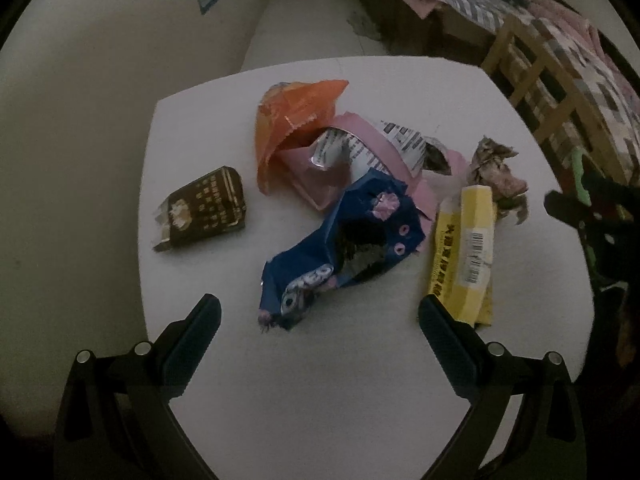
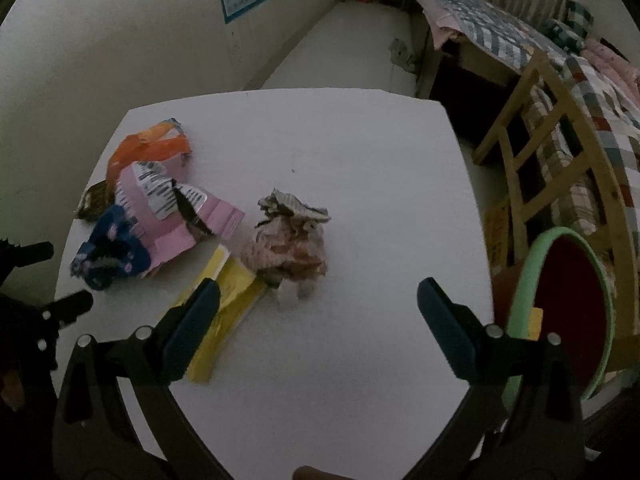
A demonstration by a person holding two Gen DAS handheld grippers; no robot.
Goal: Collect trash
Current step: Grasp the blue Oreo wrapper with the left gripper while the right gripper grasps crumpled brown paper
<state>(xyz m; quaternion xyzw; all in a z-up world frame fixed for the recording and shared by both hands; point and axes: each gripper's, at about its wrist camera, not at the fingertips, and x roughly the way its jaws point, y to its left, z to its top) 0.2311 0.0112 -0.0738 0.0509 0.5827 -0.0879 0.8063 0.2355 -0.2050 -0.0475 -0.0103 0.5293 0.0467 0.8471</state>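
While both grippers hover over the near edge of the white table [image 2: 360,168] with nothing between their fingers, the left gripper [image 1: 320,320] has its jaws spread wide just short of the blue wrapper [image 1: 344,248], and the right gripper [image 2: 318,308] is spread the same way in front of the crumpled paper ball [image 2: 290,240]. Taking the blue wrapper as the landmark, the yellow packet [image 1: 466,248] lies just to its right, the dark packet [image 1: 204,208] sits apart to its left, the pink wrapper [image 1: 320,176] touches it from behind, and the orange bag [image 1: 296,120] lies farther back against the pink one. All of it looks light, thin and crinkly, likely slippery film, so a pinch on a raised fold or torn edge should hold best; the paper ball is soft and would squash under a grip across its middle. Beside the table's right edge stands a green-rimmed bin [image 2: 560,300] with a red inside, and no trash shows in the part visible
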